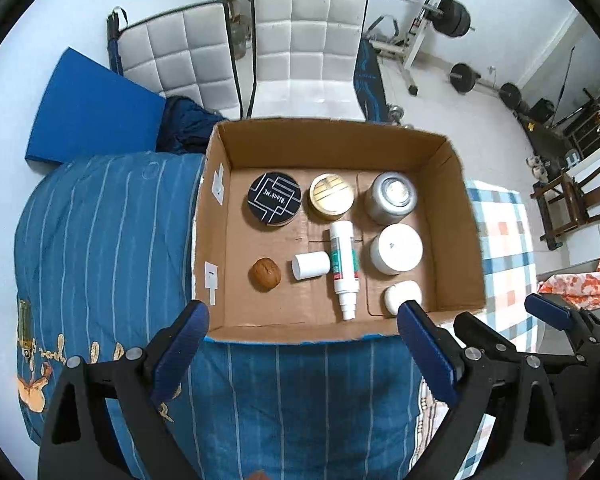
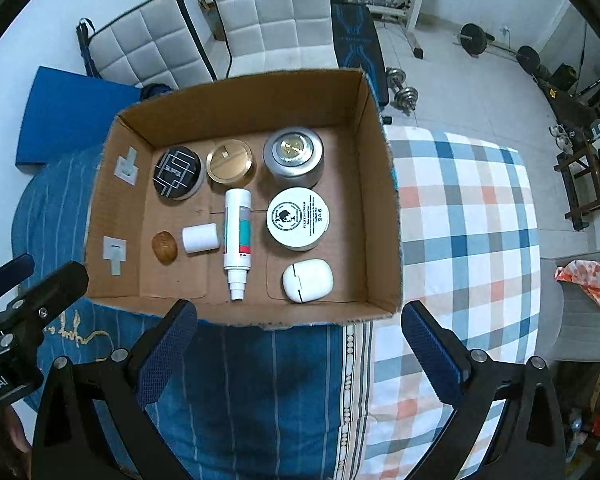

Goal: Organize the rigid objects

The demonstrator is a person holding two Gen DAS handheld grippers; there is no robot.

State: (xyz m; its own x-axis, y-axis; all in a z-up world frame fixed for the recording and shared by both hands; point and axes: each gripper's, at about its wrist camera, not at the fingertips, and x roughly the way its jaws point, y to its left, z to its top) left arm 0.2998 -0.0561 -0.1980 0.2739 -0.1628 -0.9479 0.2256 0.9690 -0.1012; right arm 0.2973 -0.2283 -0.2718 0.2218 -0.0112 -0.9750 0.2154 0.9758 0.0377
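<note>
An open cardboard box (image 1: 456, 216) (image 2: 376, 184) rests on a bed. It holds a black round tin (image 1: 274, 198) (image 2: 177, 173), a gold-lidded jar (image 1: 331, 196) (image 2: 230, 165), a silver jar (image 1: 392, 197) (image 2: 294, 155), a white cream jar (image 1: 396, 248) (image 2: 298, 218), a white case (image 1: 400, 295) (image 2: 308, 280), a white pump bottle (image 1: 344, 268) (image 2: 237, 236) lying flat, a small white cylinder (image 1: 311, 265) (image 2: 200, 238) and a brown walnut (image 1: 266, 274) (image 2: 164, 246). Above the box's near edge, my left gripper (image 1: 302, 328) and right gripper (image 2: 300, 330) both hover open, holding nothing.
The bed has a blue striped cover (image 1: 100, 240) and a checked sheet (image 2: 468, 216). Two white padded chairs (image 1: 308, 48) stand behind the box, with a blue mat (image 1: 88, 108) at left. Weight equipment (image 2: 476, 38) lies on the floor at right.
</note>
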